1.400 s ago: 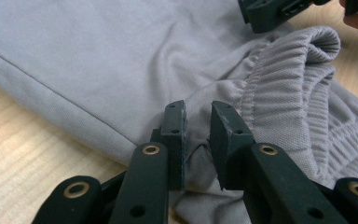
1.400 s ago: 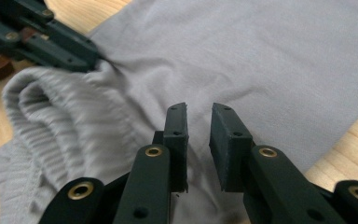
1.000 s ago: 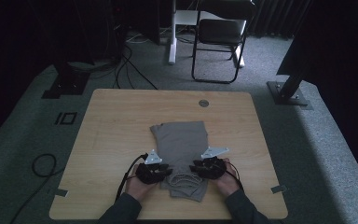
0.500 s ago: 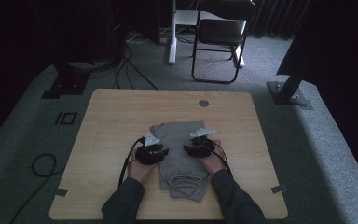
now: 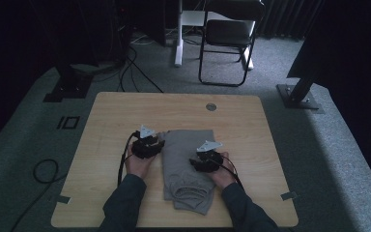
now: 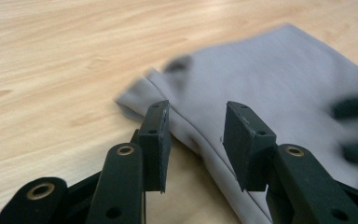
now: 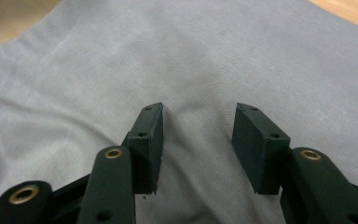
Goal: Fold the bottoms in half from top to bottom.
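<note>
Grey garment [image 5: 188, 166] under right hand-held gripper [image 5: 206, 162]

Wood table [image 5: 106, 125] w/ folded grey garment [image 5: 186, 159].

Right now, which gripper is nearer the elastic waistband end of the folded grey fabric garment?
Right gripper, over the cloth just above the waistband; left gripper is at the garment's far left edge.

**Two hand-held grippers at a folded grey garment**

A folded grey garment [image 5: 189, 166] lay on a light wooden table [image 5: 106, 121]. The left gripper [image 5: 147, 145] sat just beside its left edge. The right gripper [image 5: 206, 159] rested over its right half. Both were held by hands in dark sleeves. A black chair [image 5: 227, 36] stood beyond the table, on grey carpet [image 5: 24, 140].
</note>
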Motion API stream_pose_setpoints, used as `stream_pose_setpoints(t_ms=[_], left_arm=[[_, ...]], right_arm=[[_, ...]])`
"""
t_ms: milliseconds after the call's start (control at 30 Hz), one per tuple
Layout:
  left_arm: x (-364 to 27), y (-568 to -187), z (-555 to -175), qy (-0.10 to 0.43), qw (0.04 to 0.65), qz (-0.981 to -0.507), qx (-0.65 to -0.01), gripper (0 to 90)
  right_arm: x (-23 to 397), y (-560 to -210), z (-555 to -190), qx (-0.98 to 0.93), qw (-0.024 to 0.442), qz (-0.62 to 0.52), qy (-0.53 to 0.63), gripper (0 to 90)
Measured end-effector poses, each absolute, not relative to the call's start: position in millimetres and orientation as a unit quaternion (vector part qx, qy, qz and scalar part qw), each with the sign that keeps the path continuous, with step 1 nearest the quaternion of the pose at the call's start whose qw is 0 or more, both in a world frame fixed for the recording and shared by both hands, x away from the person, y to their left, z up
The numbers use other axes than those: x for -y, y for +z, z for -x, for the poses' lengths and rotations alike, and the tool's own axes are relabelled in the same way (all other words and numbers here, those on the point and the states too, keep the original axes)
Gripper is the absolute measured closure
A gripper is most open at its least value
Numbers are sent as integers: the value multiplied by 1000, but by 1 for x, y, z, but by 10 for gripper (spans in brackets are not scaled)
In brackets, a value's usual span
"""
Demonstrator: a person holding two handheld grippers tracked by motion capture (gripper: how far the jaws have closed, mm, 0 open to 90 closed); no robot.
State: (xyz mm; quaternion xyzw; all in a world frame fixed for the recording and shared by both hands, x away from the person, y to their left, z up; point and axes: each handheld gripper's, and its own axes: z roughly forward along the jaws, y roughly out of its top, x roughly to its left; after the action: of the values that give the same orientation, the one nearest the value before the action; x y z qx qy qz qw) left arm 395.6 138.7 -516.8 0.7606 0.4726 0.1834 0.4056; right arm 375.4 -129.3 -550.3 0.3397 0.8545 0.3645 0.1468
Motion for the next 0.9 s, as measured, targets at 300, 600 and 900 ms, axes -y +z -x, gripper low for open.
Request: stream_pose_setpoints(t_ms=[300,600,900], left_arm=[[-130,-515,-423,188,392,-752,-496,616],[-126,-536,-430,178,350,-760,-518,851],[-157,-534,-422,193,372,-707,-570,818]], right_arm=[[133,-552,-349,-865,135,-308,373,532],[134,-552,-346,-865,132,-307,374,537],[136,-551,-347,-864,129,-311,374,548]])
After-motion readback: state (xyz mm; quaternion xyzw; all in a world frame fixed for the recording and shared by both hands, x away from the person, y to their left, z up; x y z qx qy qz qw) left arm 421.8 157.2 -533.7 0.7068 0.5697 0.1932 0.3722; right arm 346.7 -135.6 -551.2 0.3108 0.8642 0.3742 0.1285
